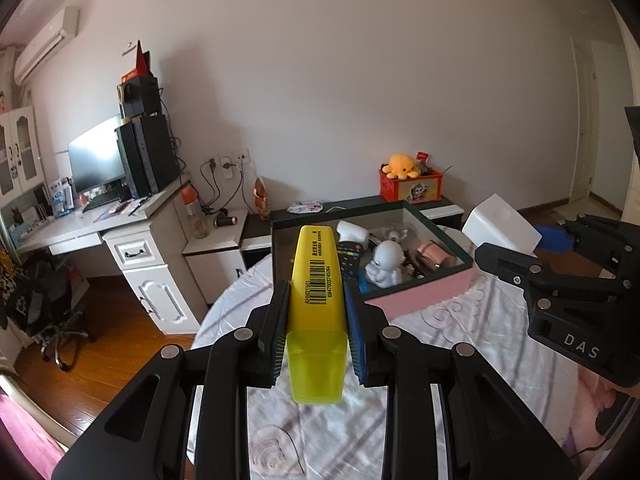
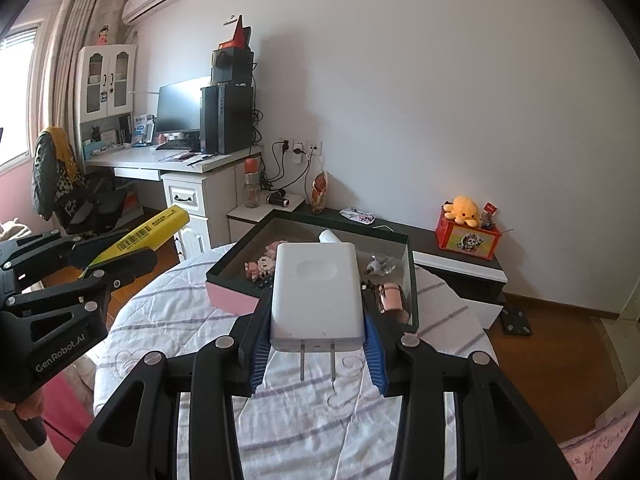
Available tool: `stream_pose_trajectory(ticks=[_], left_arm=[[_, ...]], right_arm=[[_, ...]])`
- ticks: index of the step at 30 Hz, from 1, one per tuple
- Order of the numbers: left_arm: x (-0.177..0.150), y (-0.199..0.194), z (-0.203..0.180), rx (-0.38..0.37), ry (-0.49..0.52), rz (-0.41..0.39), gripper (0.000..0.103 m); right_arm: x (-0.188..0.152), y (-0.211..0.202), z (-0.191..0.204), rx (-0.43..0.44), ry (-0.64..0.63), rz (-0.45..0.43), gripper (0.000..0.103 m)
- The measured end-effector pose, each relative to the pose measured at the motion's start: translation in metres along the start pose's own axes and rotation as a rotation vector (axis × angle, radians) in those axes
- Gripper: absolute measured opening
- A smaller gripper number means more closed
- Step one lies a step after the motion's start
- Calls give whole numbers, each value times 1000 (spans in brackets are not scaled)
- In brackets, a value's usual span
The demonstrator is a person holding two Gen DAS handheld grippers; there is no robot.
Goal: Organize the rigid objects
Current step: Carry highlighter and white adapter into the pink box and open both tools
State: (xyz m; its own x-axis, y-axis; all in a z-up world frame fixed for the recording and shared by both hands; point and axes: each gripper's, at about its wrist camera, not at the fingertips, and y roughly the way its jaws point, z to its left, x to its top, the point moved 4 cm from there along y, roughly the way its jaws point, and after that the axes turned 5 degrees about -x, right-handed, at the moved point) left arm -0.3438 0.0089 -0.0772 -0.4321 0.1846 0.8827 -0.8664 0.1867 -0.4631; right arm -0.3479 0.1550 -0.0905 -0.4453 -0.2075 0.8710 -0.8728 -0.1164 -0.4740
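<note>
Highlighter (image 1: 318, 300), a flat-sided yellow plastic one with a barcode label and a translucent yellow cap, sits clamped between the jaws of my left gripper (image 1: 318, 332), its capped end toward the camera and its body pointing out toward the box. My right gripper (image 2: 318, 336) has its jaws pressed on the two sides of a white wall charger (image 2: 316, 296), a smooth rounded block of matte plastic with two flat metal prongs pointing back at the camera. Both are held in the air above a round surface covered with a quilted white cloth (image 2: 304, 420) with grey stripes and stitched swirls; whether it is a desk or a bed I cannot tell. On that cloth stands one open rectangular box (image 1: 424, 296), pink outside with a dark rim. Inside it I count one glossy white figurine (image 1: 386, 264), one shiny pink cylindrical item (image 1: 434, 254) and one pink blocky toy (image 2: 260, 266), among smaller clutter I cannot make out.
</note>
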Motion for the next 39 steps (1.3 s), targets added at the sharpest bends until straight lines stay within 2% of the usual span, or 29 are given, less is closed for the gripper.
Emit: stream_pose_trajectory(ticks=[6,10,17,24,28,33,37,39], left_arm=[[25,34,2,-2,20,-3,27],[39,71,1,-19,34,22,27],[43,154,4,-90,17,130,27],[18,220,-6,-97,26,271,27],[7,236,-6,-91,31,305,27],[7,242,-8,-81,28,305,27],[8,244,-9,-74,29,299,29],[8,241,-9,-70,29,299,30]], right_arm=[[14,27,-3,1,-26,2,41],[26,59,-9,-2,-32,22,41],[28,121,-25,-5,-26,101,41],[8,182,-32,7,-27,232,41],[2,194,-33,47,3,243,41],[6,196,-35,15,-8,235,41],[11,201,-32,26,-5,238,42],[11,201,-29,20,-16,233,46]])
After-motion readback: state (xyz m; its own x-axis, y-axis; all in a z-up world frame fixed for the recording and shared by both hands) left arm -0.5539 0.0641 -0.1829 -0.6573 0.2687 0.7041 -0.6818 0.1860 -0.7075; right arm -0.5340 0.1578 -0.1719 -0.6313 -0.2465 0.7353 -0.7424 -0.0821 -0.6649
